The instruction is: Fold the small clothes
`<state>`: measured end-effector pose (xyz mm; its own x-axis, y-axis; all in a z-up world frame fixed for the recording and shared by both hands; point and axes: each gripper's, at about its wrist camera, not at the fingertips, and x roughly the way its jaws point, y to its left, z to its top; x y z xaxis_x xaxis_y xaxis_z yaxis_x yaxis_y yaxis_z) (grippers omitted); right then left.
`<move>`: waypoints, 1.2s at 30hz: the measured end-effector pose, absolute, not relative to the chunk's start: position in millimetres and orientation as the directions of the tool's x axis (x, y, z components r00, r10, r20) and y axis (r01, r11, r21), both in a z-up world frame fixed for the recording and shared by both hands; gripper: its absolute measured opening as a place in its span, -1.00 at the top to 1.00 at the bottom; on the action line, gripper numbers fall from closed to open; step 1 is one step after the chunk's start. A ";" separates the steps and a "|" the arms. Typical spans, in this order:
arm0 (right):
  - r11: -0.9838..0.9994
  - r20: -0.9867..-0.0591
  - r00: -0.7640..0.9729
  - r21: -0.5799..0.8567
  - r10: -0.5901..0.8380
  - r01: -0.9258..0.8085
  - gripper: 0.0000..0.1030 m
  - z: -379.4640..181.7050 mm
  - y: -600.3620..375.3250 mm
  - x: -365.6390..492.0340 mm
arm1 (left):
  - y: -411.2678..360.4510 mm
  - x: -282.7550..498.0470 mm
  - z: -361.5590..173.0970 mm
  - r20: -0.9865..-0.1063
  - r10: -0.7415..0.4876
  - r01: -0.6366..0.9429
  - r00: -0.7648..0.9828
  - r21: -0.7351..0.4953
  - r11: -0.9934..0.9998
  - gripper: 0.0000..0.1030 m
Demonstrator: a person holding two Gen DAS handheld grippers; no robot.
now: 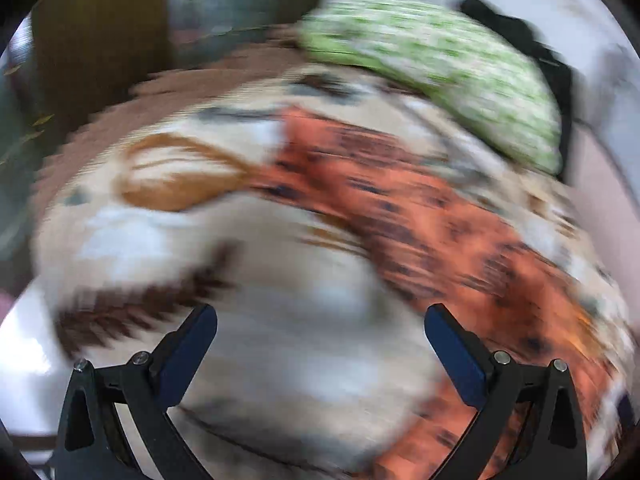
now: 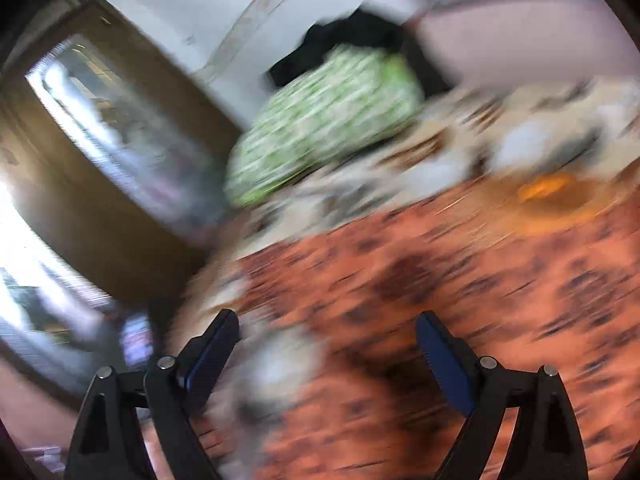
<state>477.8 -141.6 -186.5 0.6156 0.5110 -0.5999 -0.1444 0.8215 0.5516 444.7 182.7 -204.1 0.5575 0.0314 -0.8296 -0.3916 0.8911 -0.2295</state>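
Both views are blurred by motion. An orange garment with dark spots (image 1: pixel 420 216) lies spread on a cream patterned bed cover (image 1: pixel 168 232). In the right wrist view the orange garment (image 2: pixel 460 300) fills the lower right. My left gripper (image 1: pixel 320 320) is open and empty, above the bed cover with the garment to its right. My right gripper (image 2: pixel 328 324) is open and empty, above the garment's left edge.
A green and white patterned pillow (image 1: pixel 432 68) lies at the far side of the bed, with black cloth (image 1: pixel 520 40) behind it. A brown wooden cabinet (image 2: pixel 100 184) stands to the left. The white wall (image 2: pixel 180 4) is behind.
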 end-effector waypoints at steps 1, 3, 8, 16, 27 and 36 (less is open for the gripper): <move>0.840 -0.615 0.633 0.532 0.470 -0.106 -0.77 -189.1 -156.8 478.1 | 172.0 444.8 -202.4 -0.822 -0.034 -0.336 0.568 -0.269 0.903 -1.00; 0.841 -0.620 0.672 0.540 0.406 -0.010 -0.77 -196.9 -199.1 471.2 | 139.8 443.3 -196.0 -0.787 -0.175 -0.186 0.592 -0.345 0.920 -1.00; 0.622 -0.553 0.721 0.752 0.417 0.217 -0.77 -232.1 -318.0 442.5 | 104.6 453.9 -203.2 -0.748 -0.378 -0.046 0.546 -0.477 0.878 -0.99; 0.437 -0.501 0.749 0.844 0.433 0.312 -0.77 -281.9 -373.6 415.0 | 94.7 473.6 -221.2 -0.775 -0.296 -0.122 0.557 -0.430 0.895 -0.99; 0.810 -0.779 0.610 0.449 0.147 0.378 -0.59 -300.7 -358.8 509.2 | 108.5 456.0 -164.6 -0.558 0.266 -0.386 0.786 -0.108 0.916 -0.99; 0.900 -0.689 0.621 0.432 0.373 -0.061 -0.61 -225.6 -233.4 508.9 | 215.6 451.6 -205.4 -0.768 0.374 -0.672 0.520 -0.098 0.734 -0.99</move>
